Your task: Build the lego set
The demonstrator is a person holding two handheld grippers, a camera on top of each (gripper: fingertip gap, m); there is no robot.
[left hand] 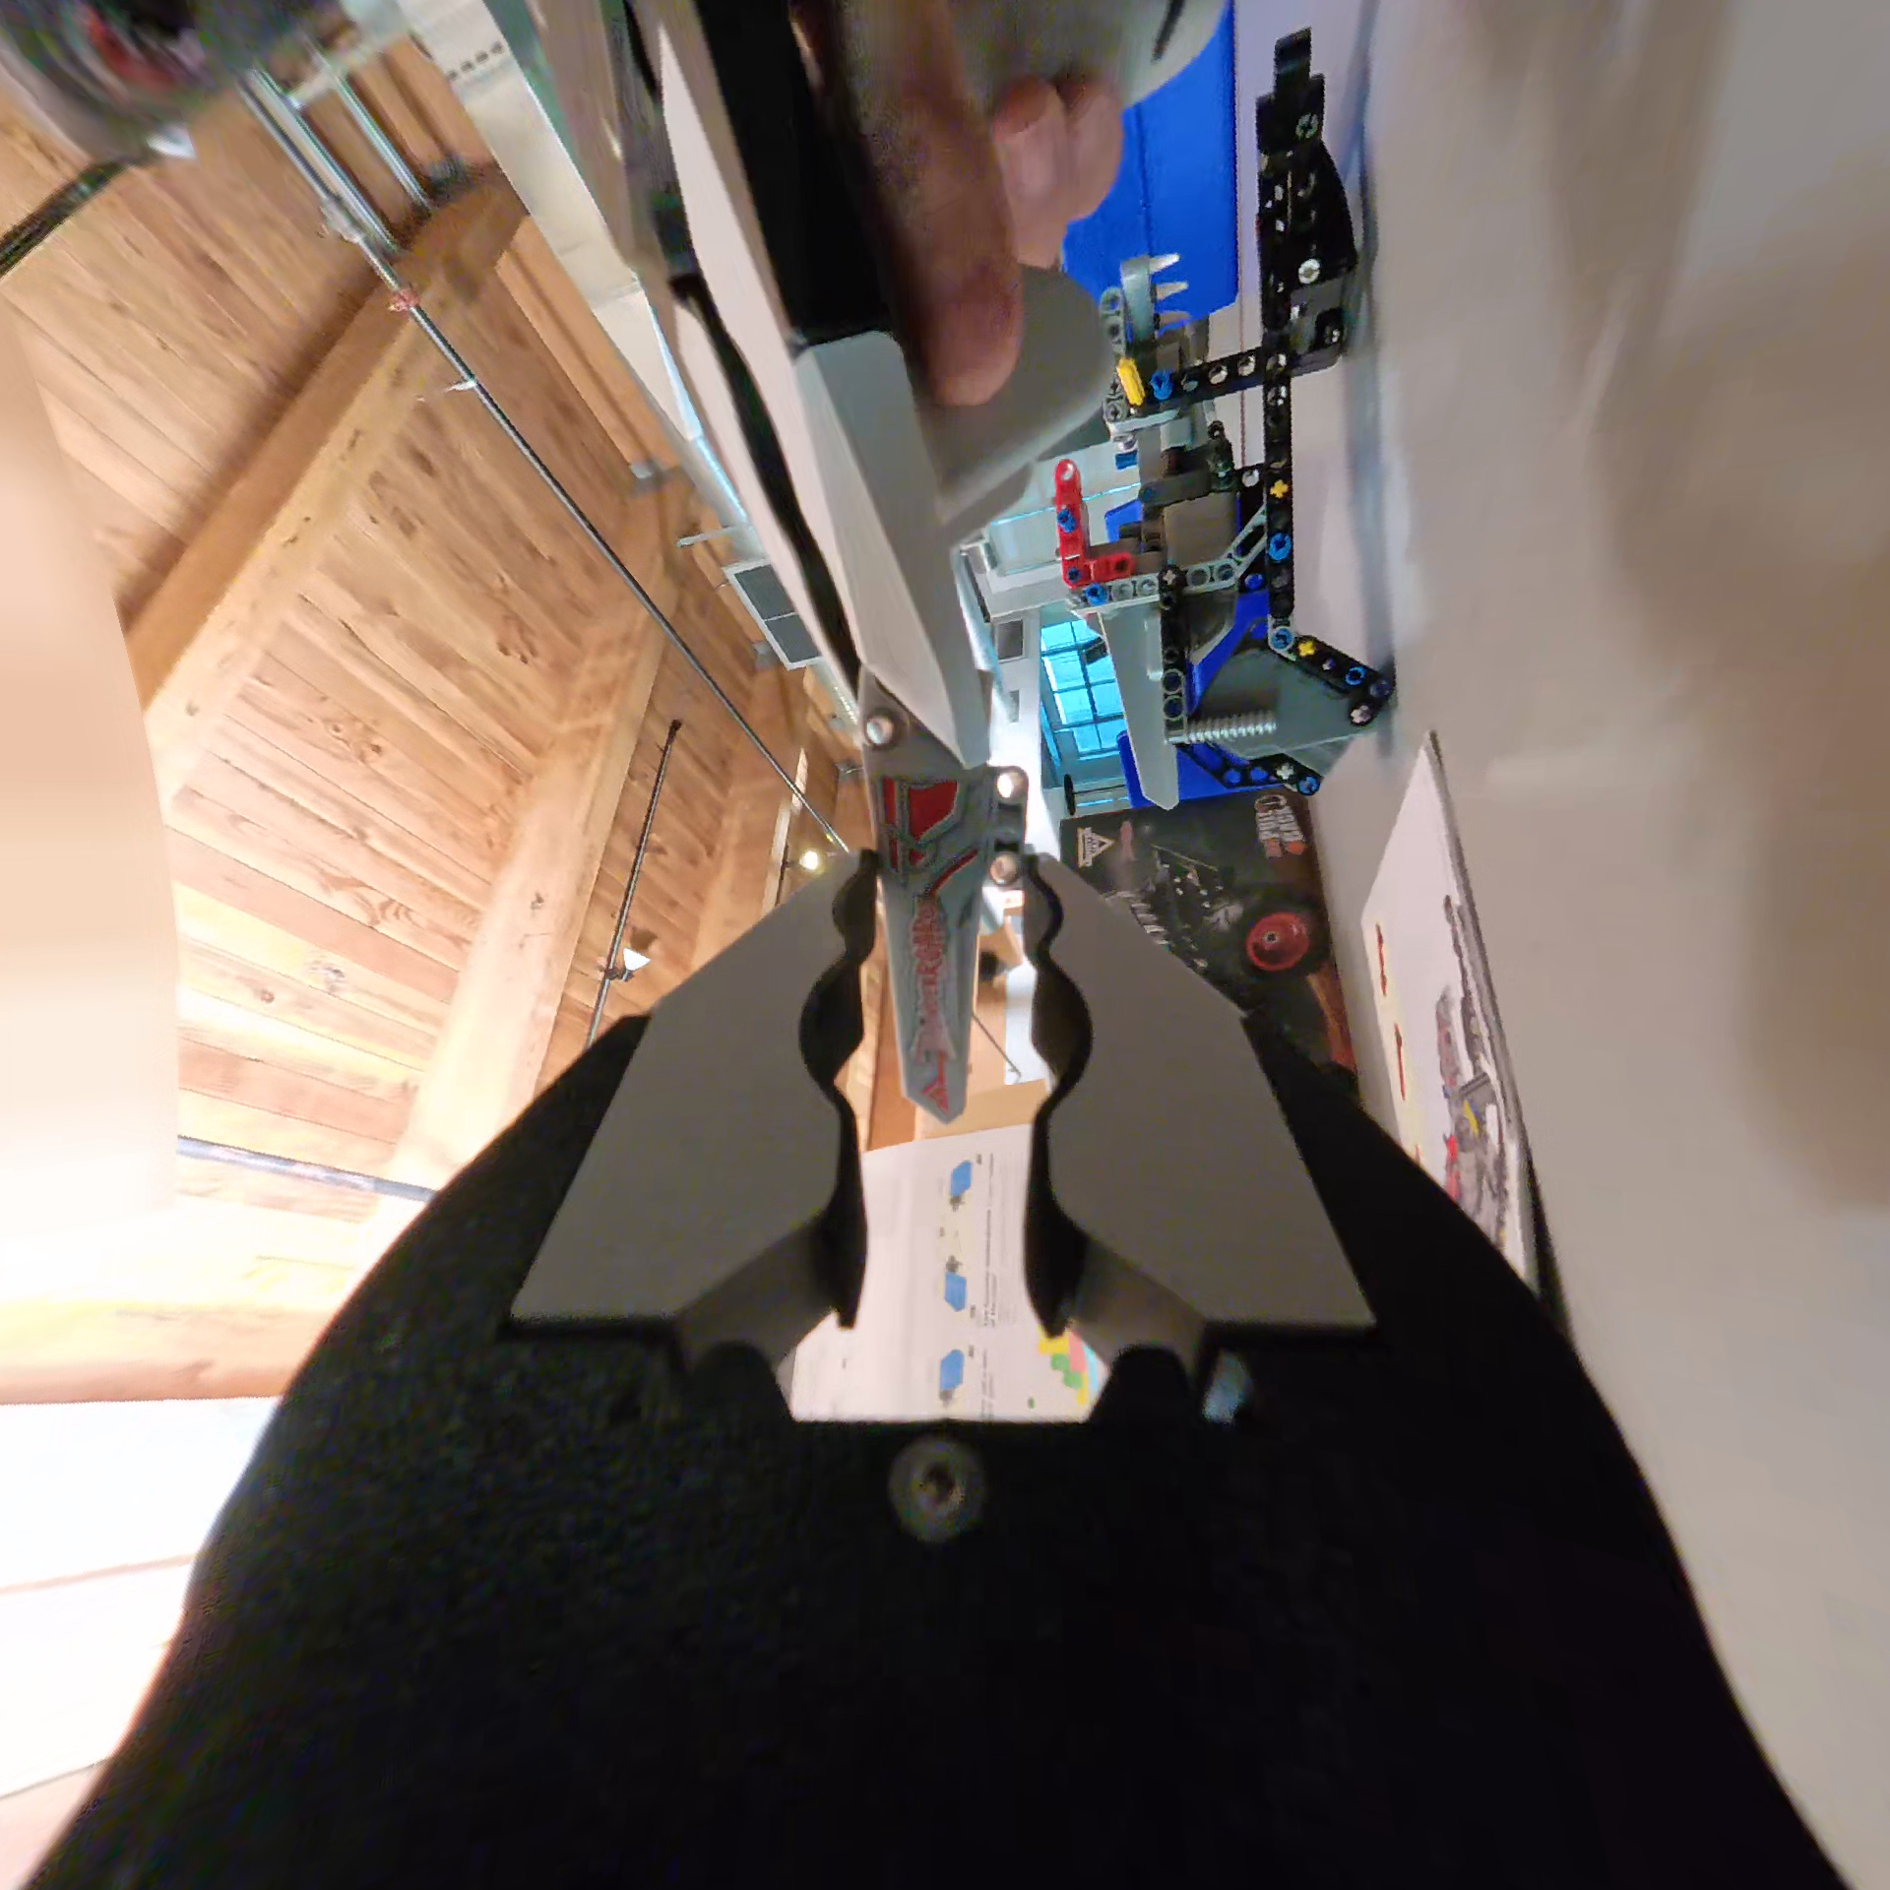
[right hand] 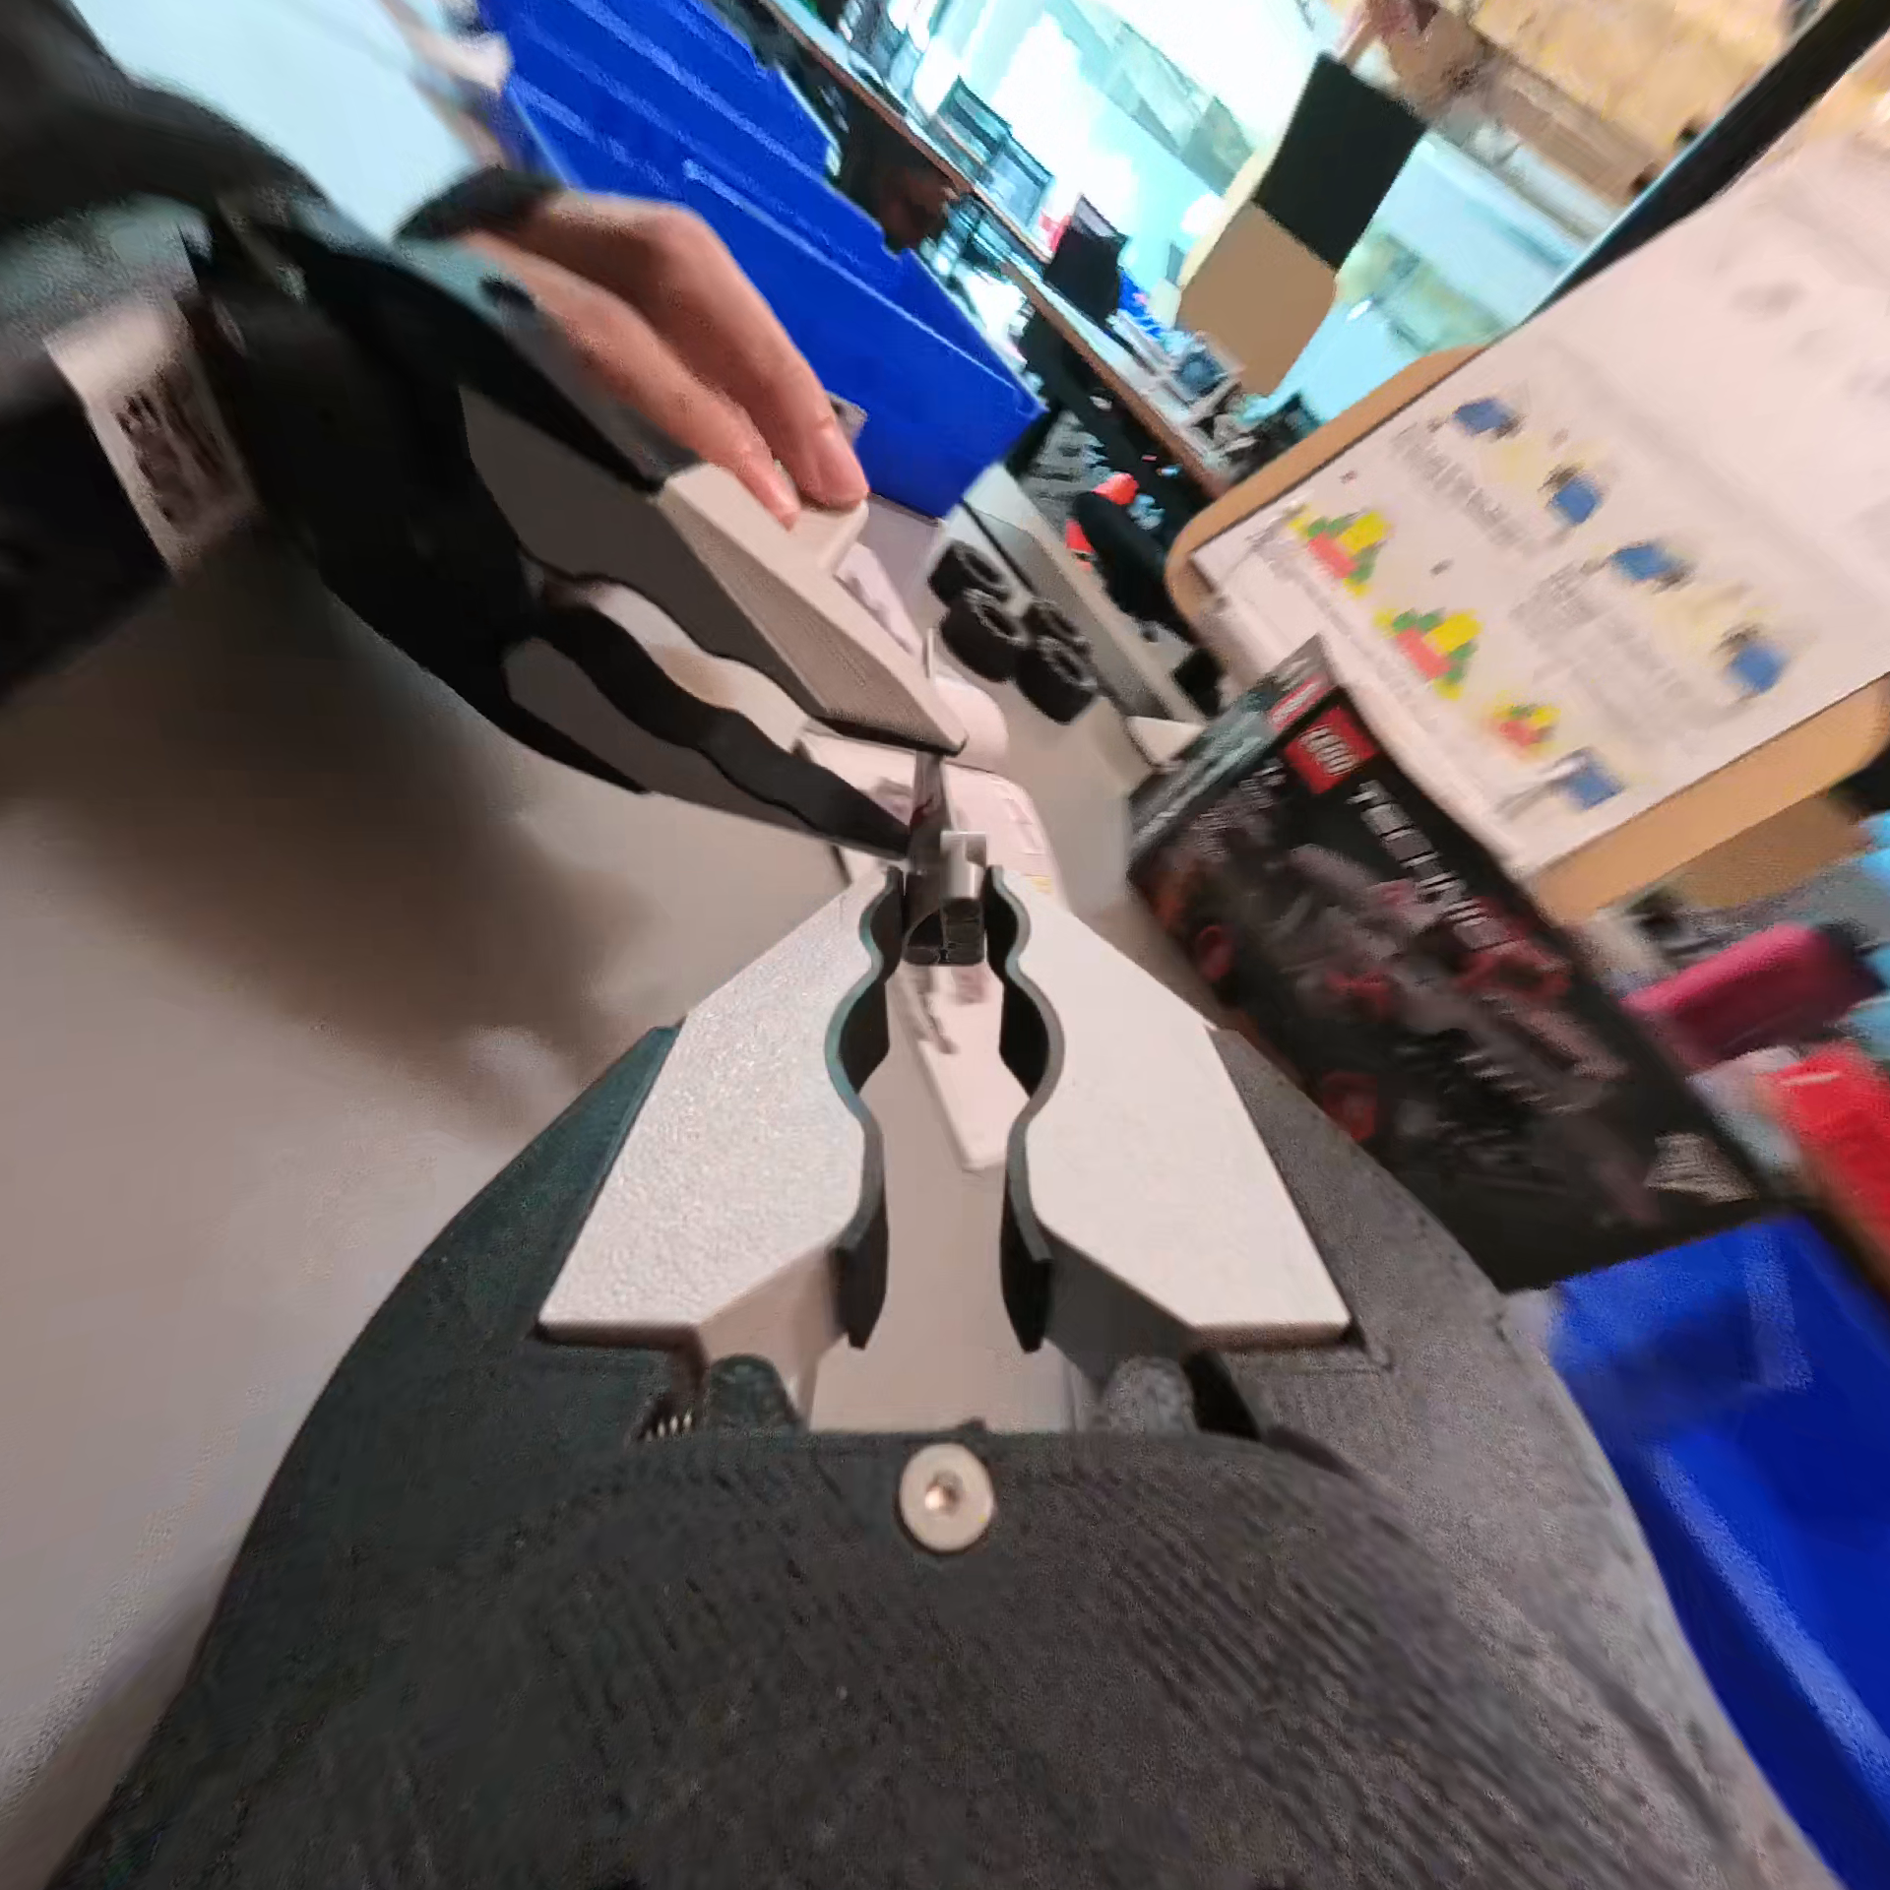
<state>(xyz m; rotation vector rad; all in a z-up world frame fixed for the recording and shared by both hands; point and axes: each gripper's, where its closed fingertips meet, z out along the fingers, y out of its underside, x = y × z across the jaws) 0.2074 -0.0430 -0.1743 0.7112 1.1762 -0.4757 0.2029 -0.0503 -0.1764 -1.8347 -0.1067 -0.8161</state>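
Observation:
My left gripper (left hand: 951,869) is shut on a grey Lego panel (left hand: 926,982) with a red sticker, held up off the table. Silver pins (left hand: 1010,785) stick out of the panel's far end. My right gripper (right hand: 939,892) is shut on a small black and grey Lego piece (right hand: 941,926), tip to tip with the left gripper (right hand: 920,788). In the left wrist view the right gripper (left hand: 972,752) comes in from above and meets the panel's pin end. The partly built Lego vehicle (left hand: 1227,573) stands on the white table (left hand: 1636,716) behind.
The Lego box (left hand: 1207,900) (right hand: 1381,972) and an instruction booklet (left hand: 1452,1023) lie on the table. Black tyres (right hand: 1013,634) sit farther back. Blue bins (right hand: 798,235) line the far side, and another bin (right hand: 1739,1483) is near right. A printed board (right hand: 1534,563) leans behind the box.

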